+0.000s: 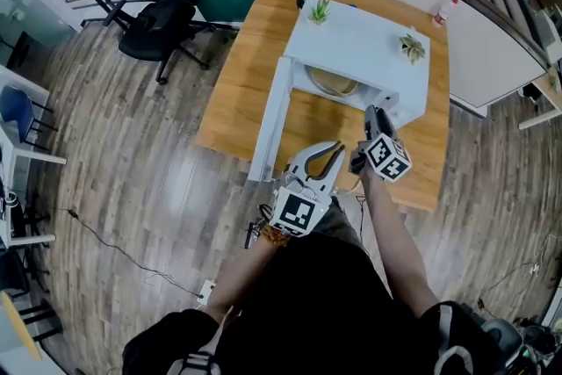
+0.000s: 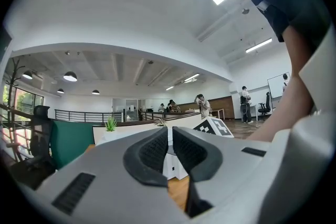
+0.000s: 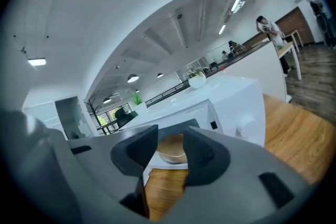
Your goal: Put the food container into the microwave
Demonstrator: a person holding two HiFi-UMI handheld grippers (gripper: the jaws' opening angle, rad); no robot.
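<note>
The white microwave (image 1: pixel 369 44) stands on a wooden table (image 1: pixel 241 88) with its door (image 1: pixel 270 123) swung open to the left. The tan, round food container (image 1: pixel 334 84) sits inside the cavity. The right gripper view shows the container (image 3: pixel 170 150) in the open microwave (image 3: pixel 231 105), beyond the jaws. My right gripper (image 1: pixel 372 115) (image 3: pixel 170 136) hangs just before the opening, slightly open and empty. My left gripper (image 1: pixel 327 155) (image 2: pixel 170 136) is held lower, near the table's front edge, with its jaws almost together and nothing between them.
Two small potted plants (image 1: pixel 320 10) (image 1: pixel 411 48) stand on top of the microwave. A small bottle (image 1: pixel 443 10) is at the table's far right corner. A black office chair (image 1: pixel 162 9) stands left of the table, with a low partition wall behind.
</note>
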